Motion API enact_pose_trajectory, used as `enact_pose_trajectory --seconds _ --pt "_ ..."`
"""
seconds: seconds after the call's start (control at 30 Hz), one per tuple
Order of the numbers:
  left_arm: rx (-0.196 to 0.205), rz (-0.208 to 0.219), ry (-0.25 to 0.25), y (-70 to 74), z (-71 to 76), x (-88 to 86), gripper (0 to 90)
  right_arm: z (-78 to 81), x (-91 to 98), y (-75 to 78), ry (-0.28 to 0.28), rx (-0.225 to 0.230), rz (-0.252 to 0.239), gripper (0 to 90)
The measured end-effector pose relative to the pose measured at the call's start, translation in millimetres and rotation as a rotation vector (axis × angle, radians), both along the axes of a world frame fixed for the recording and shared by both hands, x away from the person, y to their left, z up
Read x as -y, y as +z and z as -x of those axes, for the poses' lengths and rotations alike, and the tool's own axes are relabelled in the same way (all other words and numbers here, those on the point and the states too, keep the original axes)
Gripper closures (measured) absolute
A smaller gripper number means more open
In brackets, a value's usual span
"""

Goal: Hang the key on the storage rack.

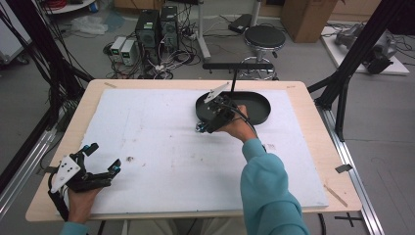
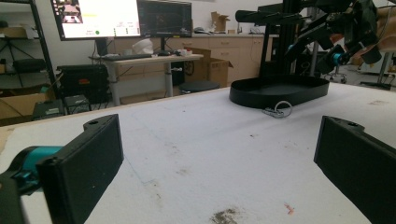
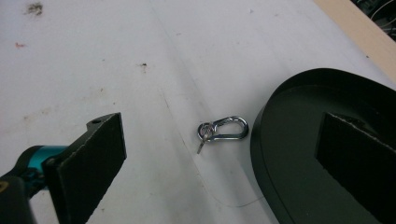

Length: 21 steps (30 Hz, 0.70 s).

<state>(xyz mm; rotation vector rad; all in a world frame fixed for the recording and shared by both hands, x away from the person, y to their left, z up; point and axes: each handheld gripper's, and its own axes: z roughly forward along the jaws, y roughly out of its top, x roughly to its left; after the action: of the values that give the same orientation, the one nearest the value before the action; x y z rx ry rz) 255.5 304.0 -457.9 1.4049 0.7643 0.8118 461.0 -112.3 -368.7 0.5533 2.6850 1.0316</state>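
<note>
Two grippers are in view, each with its jaws spread and holding nothing. The right gripper hangs over the far middle of the white mat, at the near left edge of the black oval tray. In the right gripper view, a small silver snap hook with a little ring clipped to one end lies flat on the mat between the two jaws — roughly midway across the gap, ahead of the tips and clear of both. It sits just beside the tray's outer wall, on the side toward the left-hand jaw, not inside the tray; whether it touches the wall cannot be told. The right-hand jaw stands over the tray itself, the left-hand jaw over bare mat. The left gripper rests low at the near left corner of the table, well apart from the hook. In the left gripper view, the hook lies far ahead of the wide-set jaws, nearer the right-hand one's line, just before the tray — with the right gripper hanging above it. Dark smudges mark the mat between the left gripper's jaws.
</note>
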Motion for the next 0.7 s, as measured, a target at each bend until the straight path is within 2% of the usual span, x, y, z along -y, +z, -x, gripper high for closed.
enact_pose_trajectory --seconds 0.37,0.7 --pt "0.0 0.0 0.001 0.0 0.0 -0.1 1.8 -4.6 -14.1 -15.6 0.037 -0.045 0.041 4.3" --pt "0.0 0.001 0.001 0.0 -0.1 -0.1 1.8 -6.1 -20.5 -23.5 0.038 -0.066 0.073 6.2"
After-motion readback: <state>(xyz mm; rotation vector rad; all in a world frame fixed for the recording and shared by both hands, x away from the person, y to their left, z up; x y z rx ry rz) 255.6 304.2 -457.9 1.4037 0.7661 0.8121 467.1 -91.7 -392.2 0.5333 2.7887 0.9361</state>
